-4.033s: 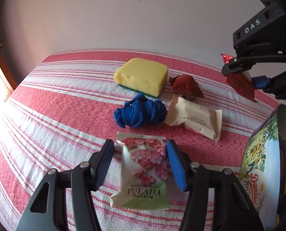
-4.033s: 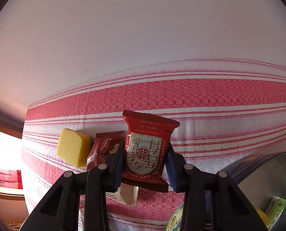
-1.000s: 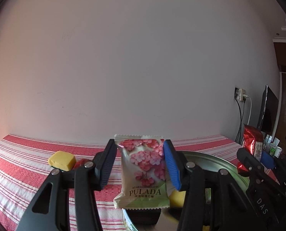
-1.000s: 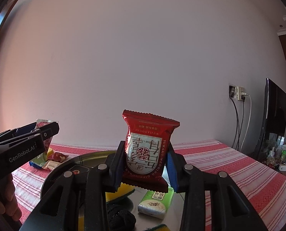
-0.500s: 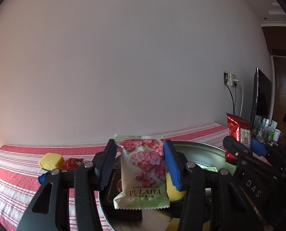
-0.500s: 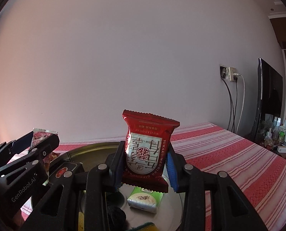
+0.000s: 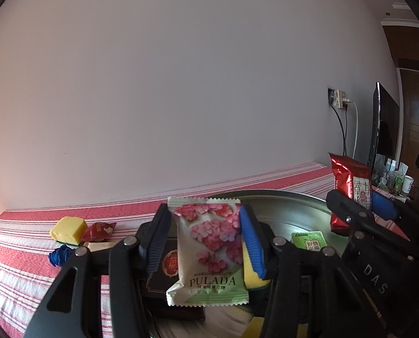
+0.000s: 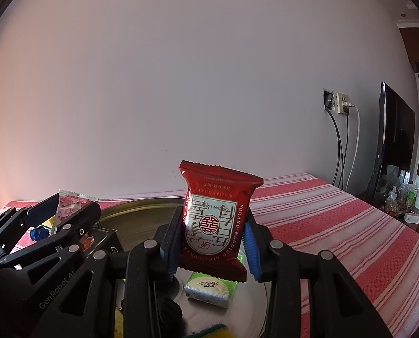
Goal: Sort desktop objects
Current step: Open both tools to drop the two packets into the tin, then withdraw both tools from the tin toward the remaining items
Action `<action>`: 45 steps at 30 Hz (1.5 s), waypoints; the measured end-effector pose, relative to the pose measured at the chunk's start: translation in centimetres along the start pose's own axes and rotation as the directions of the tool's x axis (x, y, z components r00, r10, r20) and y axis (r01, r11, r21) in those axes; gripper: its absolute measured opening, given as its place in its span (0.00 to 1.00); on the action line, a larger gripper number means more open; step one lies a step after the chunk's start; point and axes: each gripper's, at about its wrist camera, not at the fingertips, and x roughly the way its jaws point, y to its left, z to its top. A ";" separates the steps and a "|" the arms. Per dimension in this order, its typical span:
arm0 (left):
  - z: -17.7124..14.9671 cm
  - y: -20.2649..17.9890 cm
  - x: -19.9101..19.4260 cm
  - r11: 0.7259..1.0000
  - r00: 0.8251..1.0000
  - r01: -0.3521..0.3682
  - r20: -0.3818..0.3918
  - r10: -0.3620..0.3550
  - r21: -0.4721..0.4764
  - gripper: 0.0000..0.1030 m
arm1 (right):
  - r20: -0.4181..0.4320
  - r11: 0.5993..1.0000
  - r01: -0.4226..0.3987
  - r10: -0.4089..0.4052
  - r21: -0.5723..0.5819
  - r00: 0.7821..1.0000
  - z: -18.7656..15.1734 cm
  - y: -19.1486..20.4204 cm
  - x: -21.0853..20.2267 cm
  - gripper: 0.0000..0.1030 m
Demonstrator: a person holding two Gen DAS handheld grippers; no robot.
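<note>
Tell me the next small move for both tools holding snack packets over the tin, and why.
Probably lower both a little, then open. The left tool grips the Pulada packet and the right tool the red packet, both above the tin holding other packets.

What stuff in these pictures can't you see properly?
- Left wrist view: the dark box in the metal tin is half hidden by the PULADA packet and the left hand-held gripper.
- Right wrist view: the green-wrapped snack is partly covered by the red packet in the right hand-held gripper.
- Left wrist view: the blue bundle on the cloth is too small to identify.
- Both views: the tin's near side is cut off by the bottom edge.
</note>
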 end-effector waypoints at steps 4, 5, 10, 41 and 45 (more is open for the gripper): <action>-0.1 -0.2 0.2 1.000 1.000 -0.006 -0.021 0.006 0.005 0.49 | -0.014 1.000 0.002 -0.002 -0.001 1.000 -0.1 0.0 0.2 0.41; -0.1 -0.2 0.3 1.000 1.000 -0.008 -0.029 0.008 0.007 0.49 | -0.017 1.000 0.005 -0.005 -0.004 1.000 -0.1 0.1 0.2 0.41; -0.2 -0.4 0.2 1.000 0.999 -0.012 -0.031 0.012 0.013 0.49 | -0.051 1.000 0.007 -0.007 -0.015 0.999 -0.3 0.2 0.8 0.41; -0.3 3.9 0.0 0.977 0.988 -0.141 -0.079 0.129 -0.162 0.99 | 0.227 0.986 0.109 -0.079 -0.123 0.971 -0.2 2.9 -3.8 0.95; -0.3 4.1 -0.2 0.976 0.988 -0.146 -0.076 0.136 -0.162 0.99 | 0.244 0.999 0.016 -0.006 -0.042 0.970 0.0 1.5 -4.6 0.95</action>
